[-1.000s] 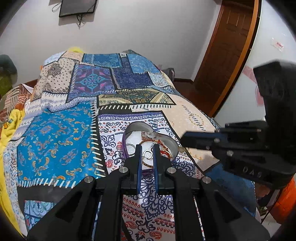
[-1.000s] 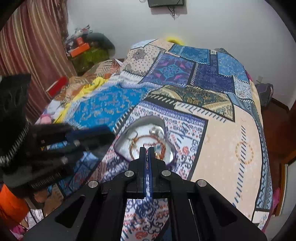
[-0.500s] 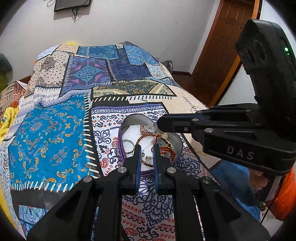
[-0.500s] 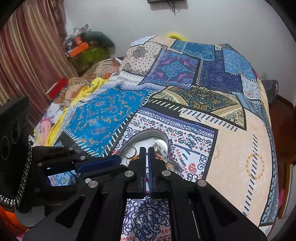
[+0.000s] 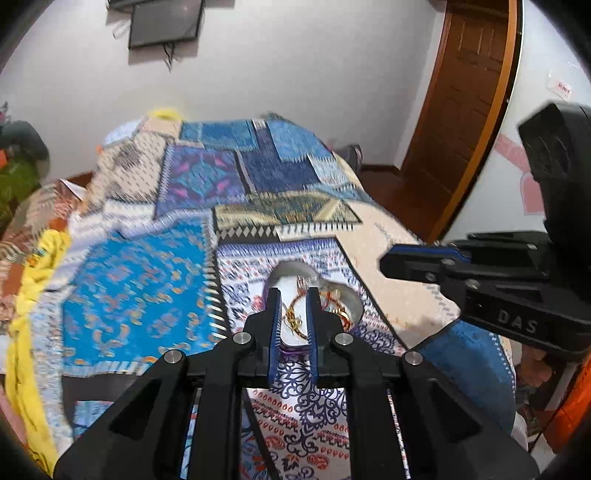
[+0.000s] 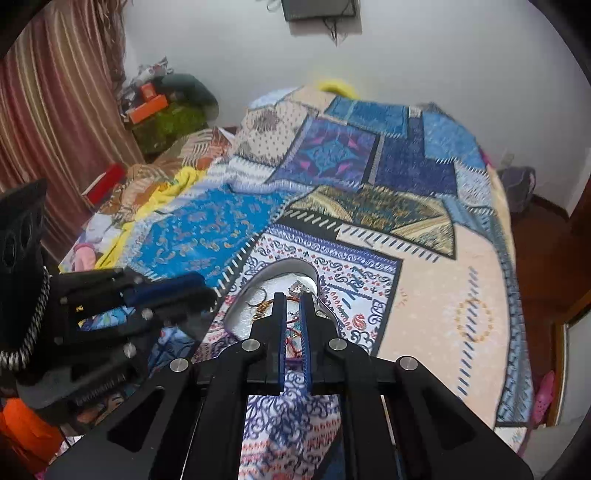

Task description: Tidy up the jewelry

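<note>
1. We see a bed covered by a patchwork bedspread (image 5: 140, 295) in blues, cream and gold; a heart-shaped silver dish (image 5: 351, 295) sits on its white paisley panel.
2. Inside the dish lies a tangle of jewelry (image 5: 295, 314): gold and copper-red bangles, a small silver piece near the far rim. Individual items are too blurred and too hidden to sort out.
3. Left gripper (image 5: 291, 291) hangs above the near edge of the dish, pointing steeply down. Its jaws stand a narrow gap apart and are opening. We see nothing clamped between the blue pads; the bangles show through the gap, lying in the dish below.
4. Right gripper (image 6: 291, 295) hovers over the same dish from the other side. Its jaws are parted by a thin slit and are opening; nothing is pinched there that we can make out.
5. Each gripper appears in the other's view, close beside it, apart from it.
6. Surroundings: wooden door (image 5: 465, 110) at right, striped curtain (image 6: 55, 110) at left, dark screen (image 5: 166, 22) on the white wall.
</note>
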Tool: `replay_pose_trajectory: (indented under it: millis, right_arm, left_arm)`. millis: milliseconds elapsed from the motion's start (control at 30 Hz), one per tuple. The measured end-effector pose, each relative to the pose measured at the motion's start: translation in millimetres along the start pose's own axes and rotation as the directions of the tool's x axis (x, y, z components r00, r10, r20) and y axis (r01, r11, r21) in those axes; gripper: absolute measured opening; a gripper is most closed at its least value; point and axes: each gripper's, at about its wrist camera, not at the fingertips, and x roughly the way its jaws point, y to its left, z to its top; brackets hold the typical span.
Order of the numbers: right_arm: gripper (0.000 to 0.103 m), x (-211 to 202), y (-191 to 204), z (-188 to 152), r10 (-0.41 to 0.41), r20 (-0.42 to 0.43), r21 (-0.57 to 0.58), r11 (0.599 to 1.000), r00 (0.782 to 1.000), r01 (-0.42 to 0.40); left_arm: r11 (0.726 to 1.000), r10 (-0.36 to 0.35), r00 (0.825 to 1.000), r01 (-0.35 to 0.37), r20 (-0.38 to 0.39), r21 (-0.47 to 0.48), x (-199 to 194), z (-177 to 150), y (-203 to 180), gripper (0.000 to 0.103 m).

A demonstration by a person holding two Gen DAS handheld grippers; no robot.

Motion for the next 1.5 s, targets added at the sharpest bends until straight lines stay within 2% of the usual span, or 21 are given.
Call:
replay_pose_trajectory:
  millis: [67, 200, 267, 367, 400, 433, 467, 500, 533, 567, 600, 667, 700, 767, 833, 967, 1033, 1200, 1500]
  right_arm:
    - [0.006, -22.7, 6.8, -1.2, -0.026, 0.049, -0.01, 1.0, 0.998, 0.026]
    - [0.007, -71.3, 22.7, -1.4, -0.079, 0.17, -0.026, 0.996, 0.982, 0.084]
    - [0.007, -99.9, 32.9, -2.2, -0.099, 0.242, -0.03, 0.994, 0.965, 0.109]
    - [0.009, -146.3, 50.1, -7.4, -0.123, 0.359, -0.027, 0.989, 0.925, 0.143]
    - [0.016, -161.3, 56.3, -10.0, -0.129, 0.394, -0.026, 0.988, 0.91, 0.152]
    - [0.03, -177.6, 63.5, -14.0, -0.141, 0.434, -0.023, 0.986, 0.89, 0.167]
    - [0.04, -189.1, 69.2, -17.3, -0.151, 0.468, -0.019, 0.983, 0.871, 0.181]
    - [0.057, -200.9, 74.9, -21.7, -0.165, 0.505, -0.012, 0.98, 0.847, 0.198]
    - [0.063, -210.5, 79.6, -25.3, -0.181, 0.539, -0.001, 0.977, 0.823, 0.215]
    - [0.064, -223.9, 86.1, -31.0, -0.202, 0.572, 0.013, 0.971, 0.795, 0.237]
    - [0.064, -231.8, 89.9, -34.1, -0.211, 0.588, 0.022, 0.969, 0.781, 0.245]
    - [0.065, -246.5, 96.3, -41.2, -0.223, 0.616, 0.047, 0.968, 0.756, 0.248]
    - [0.07, -253.7, 99.9, -44.7, -0.23, 0.631, 0.059, 0.967, 0.741, 0.25]
    - [0.079, -262.2, 105.7, -50.9, -0.252, 0.653, 0.075, 0.96, 0.714, 0.27]
    - [0.087, -267.3, 110.8, -55.7, -0.278, 0.668, 0.093, 0.952, 0.69, 0.293]
    - [0.095, -262.8, 113.0, -57.4, -0.3, 0.661, 0.116, 0.946, 0.688, 0.302]
    - [0.102, -262.6, 111.1, -59.6, -0.308, 0.662, 0.137, 0.946, 0.684, 0.294]
    - [0.103, -270.5, 108.6, -67.8, -0.318, 0.659, 0.156, 0.944, 0.682, 0.29]
    - [0.103, -270.8, 105.3, -72.4, -0.32, 0.647, 0.162, 0.945, 0.692, 0.285]
  left_arm:
    - [1.0, 0.031, 0.998, -0.031, 0.054, 0.005, -22.7, 5.1, -4.0, 0.019]
    - [0.998, 0.061, 0.985, -0.065, 0.16, 0.022, -72.4, 14.2, -16.8, 0.022]
    - [0.997, 0.071, 0.974, -0.079, 0.213, 0.027, -96.8, 18.1, -22.9, 0.026]
    - [0.995, 0.088, 0.942, -0.101, 0.322, 0.022, -142.3, 19.8, -33.2, 0.039]
    - [0.994, 0.094, 0.926, -0.109, 0.366, 0.019, -161.6, 18.7, -37.9, 0.04]
    - [0.993, 0.097, 0.917, -0.113, 0.388, 0.02, -171.9, 18.2, -41.2, 0.041]
    - [0.992, 0.101, 0.904, -0.12, 0.416, 0.022, -185.5, 16.7, -45.0, 0.044]
    - [0.991, 0.107, 0.887, -0.132, 0.45, 0.025, -202.0, 14.0, -50.6, 0.046]
    - [0.99, 0.113, 0.876, -0.142, 0.47, 0.027, -211.2, 12.1, -54.2, 0.05]
    - [0.987, 0.123, 0.86, -0.157, 0.494, 0.028, -222.0, 9.2, -58.8, 0.055]
    - [0.984, 0.137, 0.843, -0.175, 0.52, 0.024, -232.8, 6.1, -63.3, 0.058]
    - [0.98, 0.158, 0.814, -0.197, 0.56, 0.01, -249.7, -0.3, -69.2, 0.072]
    - [0.978, 0.169, 0.798, -0.206, 0.578, -0.001, -258.1, -4.4, -71.8, 0.075]
    - [0.976, 0.183, 0.778, -0.216, 0.601, -0.018, -270.0, -11.3, -75.6, 0.09]
    - [0.974, 0.196, 0.763, -0.224, 0.616, -0.033, -277.6, -17.9, -78.6, 0.093]
    - [0.97, 0.216, 0.75, -0.239, 0.626, -0.048, -283.1, -24.5, -82.3, 0.098]
    - [0.97, 0.214, 0.752, -0.238, 0.623, -0.047, -284.2, -27.8, -82.9, 0.098]
    - [0.974, 0.203, 0.767, -0.222, 0.608, -0.045, -279.4, -30.3, -84.0, 0.098]
    - [0.973, 0.208, 0.772, -0.229, 0.601, -0.042, -280.7, -36.2, -88.9, 0.098]
